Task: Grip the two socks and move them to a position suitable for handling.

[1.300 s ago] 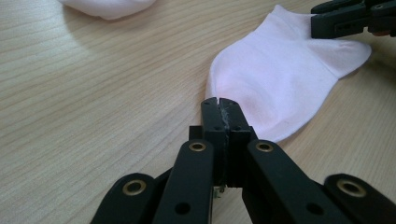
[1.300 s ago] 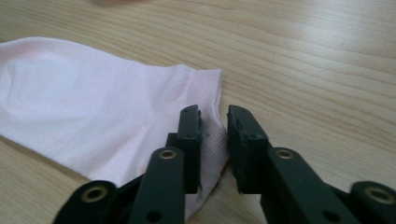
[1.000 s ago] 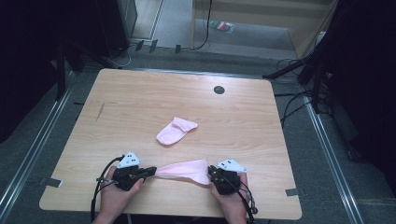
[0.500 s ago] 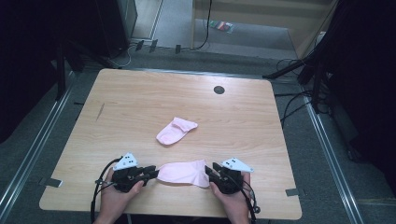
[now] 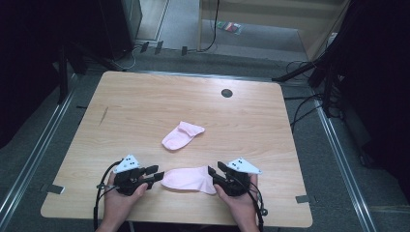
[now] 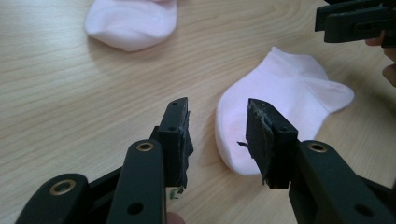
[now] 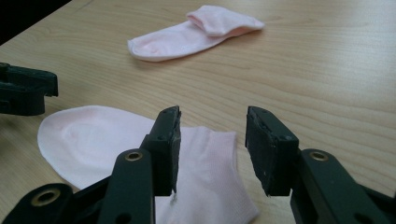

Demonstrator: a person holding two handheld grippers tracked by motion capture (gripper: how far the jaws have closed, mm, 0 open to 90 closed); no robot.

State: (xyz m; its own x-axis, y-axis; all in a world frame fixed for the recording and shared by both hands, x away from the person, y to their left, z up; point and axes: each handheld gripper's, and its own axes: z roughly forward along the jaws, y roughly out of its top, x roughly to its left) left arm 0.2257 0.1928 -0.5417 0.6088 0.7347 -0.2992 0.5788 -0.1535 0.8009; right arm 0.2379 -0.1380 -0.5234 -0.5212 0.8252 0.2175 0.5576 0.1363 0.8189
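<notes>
A pink sock [image 5: 188,178] lies flat near the wooden table's [image 5: 145,106] front edge, between my two grippers. My left gripper [image 5: 155,174] is open just off the sock's toe end [image 6: 275,102], jaws apart with nothing between them. My right gripper [image 5: 212,175] is open at the cuff end, its jaws spread just above the sock's fabric [image 7: 140,144]. A second pink sock [image 5: 181,135], its cuff folded over, lies farther back at the table's middle; it is also in the left gripper view [image 6: 133,21] and the right gripper view [image 7: 196,32].
A dark round grommet [image 5: 226,93] sits in the tabletop near the far edge. Cables [image 5: 309,111] trail over the floor to the right of the table. Bare wood spreads behind and to both sides of the socks.
A second ago the near sock was stretched between both shut grippers. It now lies flat on the table, and both grippers have let go and opened.
</notes>
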